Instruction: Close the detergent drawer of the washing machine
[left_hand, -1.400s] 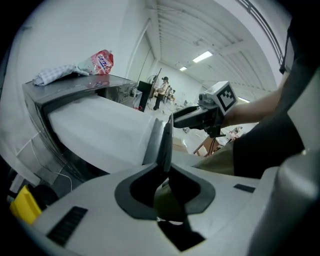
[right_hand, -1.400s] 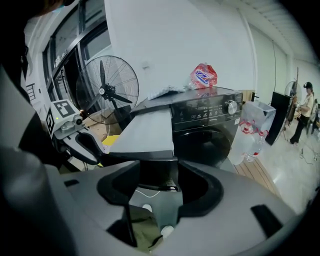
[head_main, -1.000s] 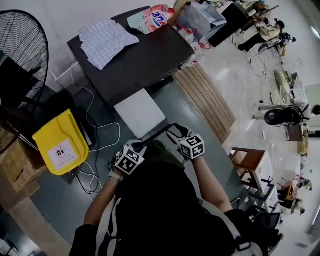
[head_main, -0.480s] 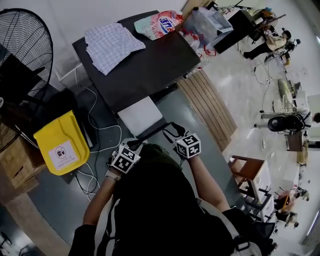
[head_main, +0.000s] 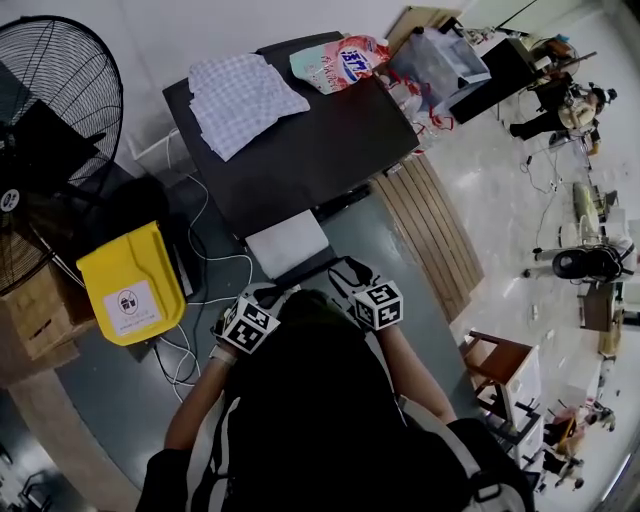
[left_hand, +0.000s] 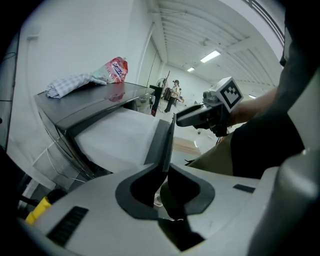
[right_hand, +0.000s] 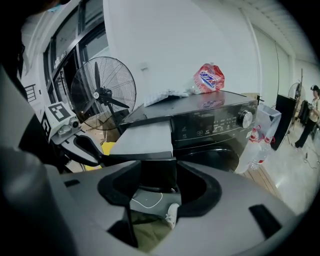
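The red-and-white detergent bag (head_main: 340, 62) on top of the washing machine (head_main: 310, 150) carries large blue characters, too small to read with certainty. A white label (head_main: 132, 303) on the yellow bin (head_main: 120, 262) shows a dark pictogram. The pale symbols on the machine's control panel (right_hand: 210, 125) are illegible.

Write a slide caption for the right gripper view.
Right gripper grips the front of the pulled-out detergent drawer on a dark washing machine; left gripper holds its other end.
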